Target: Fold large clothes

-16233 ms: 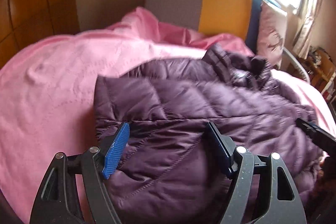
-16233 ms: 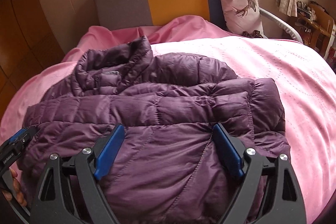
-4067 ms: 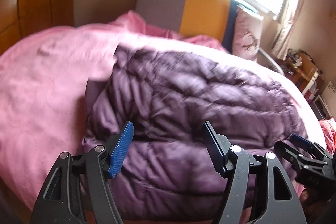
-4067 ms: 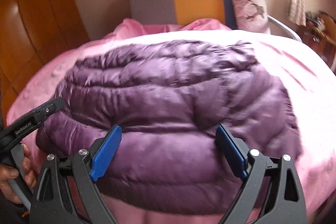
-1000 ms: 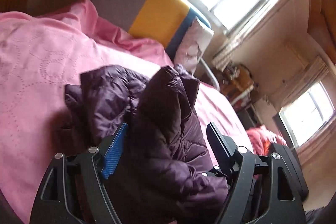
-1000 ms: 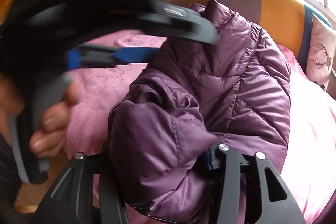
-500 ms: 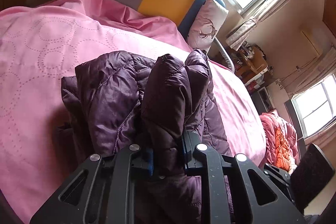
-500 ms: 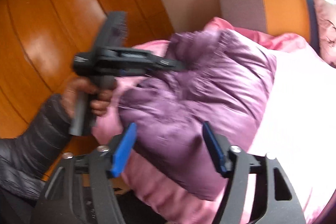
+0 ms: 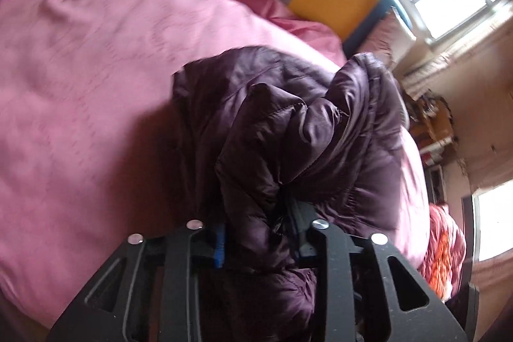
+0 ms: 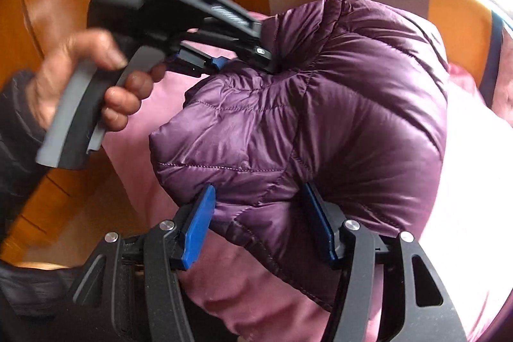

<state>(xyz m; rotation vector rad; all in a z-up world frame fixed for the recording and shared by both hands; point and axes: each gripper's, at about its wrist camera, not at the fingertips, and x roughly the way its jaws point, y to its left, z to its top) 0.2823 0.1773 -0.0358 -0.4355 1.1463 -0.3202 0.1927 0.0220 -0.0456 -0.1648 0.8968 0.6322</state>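
A purple down jacket (image 10: 336,124), already gathered into a thick bundle, is held just above the pink bedspread (image 9: 80,79) at the centre of both views. The left gripper (image 9: 259,233) has its fingers clamped tight on a fold of the jacket at the lower middle of the left wrist view; in the right wrist view the same tool appears at upper left, biting into the top of the bundle with a bare hand (image 10: 83,85) on its handle. The right gripper (image 10: 263,223) has its blue-padded fingers spread wide at the lower centre of its frame, with the bundle's lower edge between them but, as far as can be seen, not pinched.

Judged from its compact shape, the folding looks largely done; what seems left is to set the bundle down and tidy it.

Sixteen seconds ago the jacket lay spread flat across the bed with both tools open above it. Four seconds ago it was folded narrower but still lying on the bedspread. A second ago the right gripper was shut on the bundle while the left stood open; now the roles are reversed.
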